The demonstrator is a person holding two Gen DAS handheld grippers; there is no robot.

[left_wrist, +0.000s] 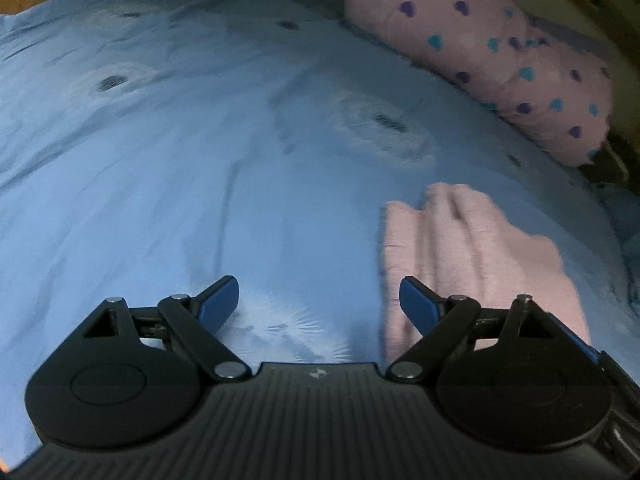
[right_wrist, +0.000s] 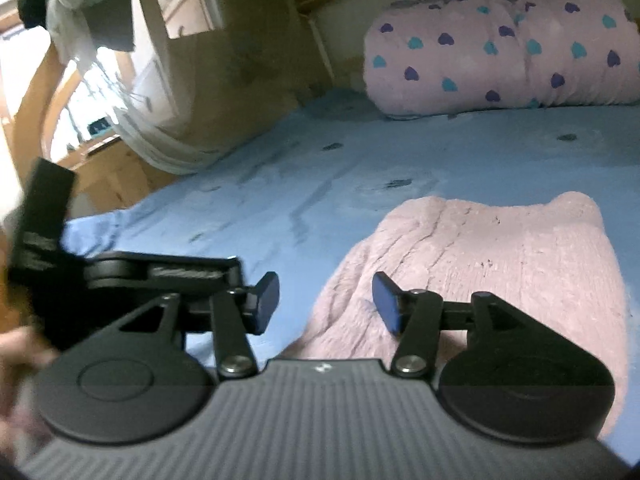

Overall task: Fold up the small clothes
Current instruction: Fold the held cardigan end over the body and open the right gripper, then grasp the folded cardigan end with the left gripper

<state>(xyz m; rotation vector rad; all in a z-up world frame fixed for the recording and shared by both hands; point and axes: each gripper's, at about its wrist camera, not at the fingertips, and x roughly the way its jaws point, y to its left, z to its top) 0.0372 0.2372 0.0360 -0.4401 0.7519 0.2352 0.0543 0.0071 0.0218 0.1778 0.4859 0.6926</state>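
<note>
Garment: pink knit (right_wrist: 480,264), folded into a thick pad, lying flat on the blue bed sheet (left_wrist: 180,180). In the right wrist view it sits just ahead of and under the right claw (right_wrist: 326,304); in the left wrist view it lies to the right of the left claw (left_wrist: 319,300).

Claw state: left claw wide open, nothing between the blue pads, bare sheet beneath. Right claw partly open, pads clear of the knit, holding nothing.

Handling, judged: ribbed wool-like fabric, soft, light, limp. It will sag and unfold if lifted by one point. Best hold looks like the near folded edge, both layers pinched together, or two corners at once. Not fragile; fuzzy surface should grip well.

Room: broad open sheet to the left of the garment. Heart-print pillow (right_wrist: 500,48) bounds the far side, well apart from the knit. Bed edge and wooden floor lie at far left.
</note>
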